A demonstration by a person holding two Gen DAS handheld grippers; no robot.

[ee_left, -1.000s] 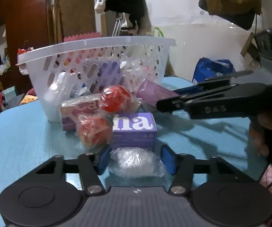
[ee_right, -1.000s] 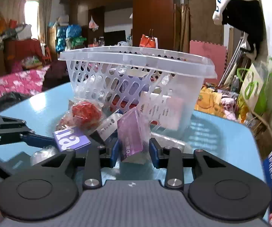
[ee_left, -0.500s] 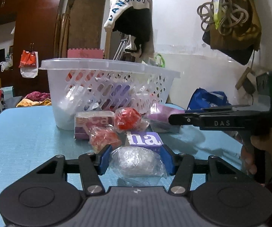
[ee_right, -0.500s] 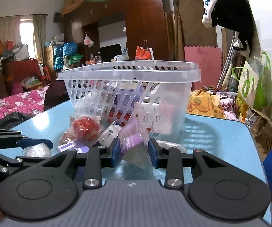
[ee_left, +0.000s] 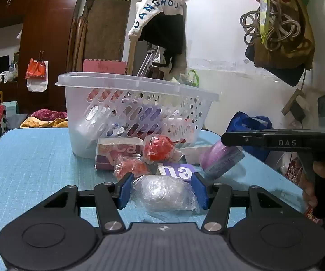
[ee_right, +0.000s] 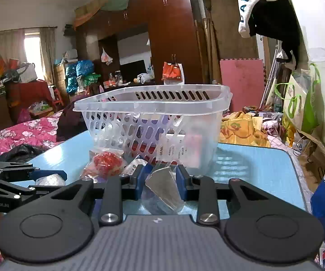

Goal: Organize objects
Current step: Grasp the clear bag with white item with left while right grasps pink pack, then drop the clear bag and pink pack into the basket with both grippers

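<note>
From my left wrist camera, my left gripper [ee_left: 162,190] pinches a clear plastic-wrapped ball [ee_left: 162,195] between its 2 blue pads, held just clear of the blue table [ee_left: 31,162], I judge so it can go over the rim into the white slotted basket [ee_left: 137,108] standing toward the table's far edge. Against the basket's near wall lies the unsorted heap: a pink-and-purple box [ee_left: 117,151], 2 red wrapped balls [ee_left: 159,148], and a purple box with white letters [ee_left: 179,171]. At the right, my right gripper [ee_left: 227,139] carries a purple packet [ee_left: 221,159], tilted above the table. From my right wrist camera, my right gripper [ee_right: 160,184] has its jaws closing on that packet [ee_right: 162,188], whose silvery, crinkled end faces me, squeezed narrow between the pads. It hangs in front of the basket [ee_right: 153,106], whose near wall shows boxes already inside. My left gripper [ee_right: 47,177] shows at the left edge with its ball, beside one red wrapped ball [ee_right: 107,163]. Both loads look light and slippery in their wrap.
</note>
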